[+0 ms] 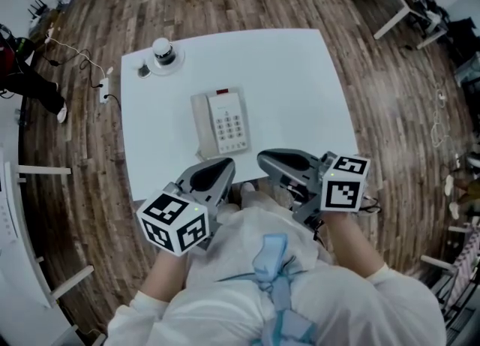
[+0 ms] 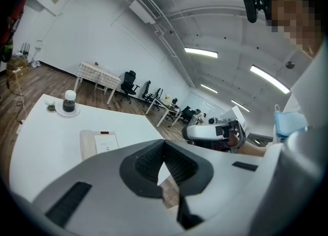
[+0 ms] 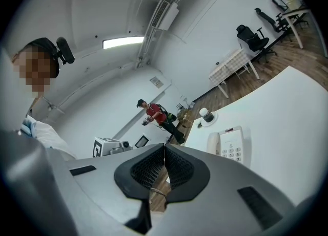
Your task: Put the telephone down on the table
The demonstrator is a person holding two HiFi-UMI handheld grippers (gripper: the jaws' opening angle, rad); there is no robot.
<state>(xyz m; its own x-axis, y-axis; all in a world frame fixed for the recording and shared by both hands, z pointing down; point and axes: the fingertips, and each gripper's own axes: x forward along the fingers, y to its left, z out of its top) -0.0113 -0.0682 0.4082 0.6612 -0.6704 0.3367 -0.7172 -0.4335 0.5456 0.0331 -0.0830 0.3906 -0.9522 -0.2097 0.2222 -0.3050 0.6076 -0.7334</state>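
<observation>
A white desk telephone [image 1: 221, 121] lies flat on the white table [image 1: 300, 89], its handset resting in the cradle on its left side. It also shows in the left gripper view as the telephone [image 2: 98, 143] and in the right gripper view as the telephone [image 3: 229, 144]. My left gripper [image 1: 222, 166] hovers at the table's near edge, just short of the phone, shut with nothing in it. My right gripper [image 1: 264, 158] is beside it, also shut and empty. Both point toward each other, close to the person's chest.
A small dark jar with a white lid on a saucer [image 1: 164, 55] stands at the table's far left corner. Wooden floor surrounds the table. A power strip and cables [image 1: 105, 85] lie on the floor at left. A person in red [image 3: 154, 114] stands farther off.
</observation>
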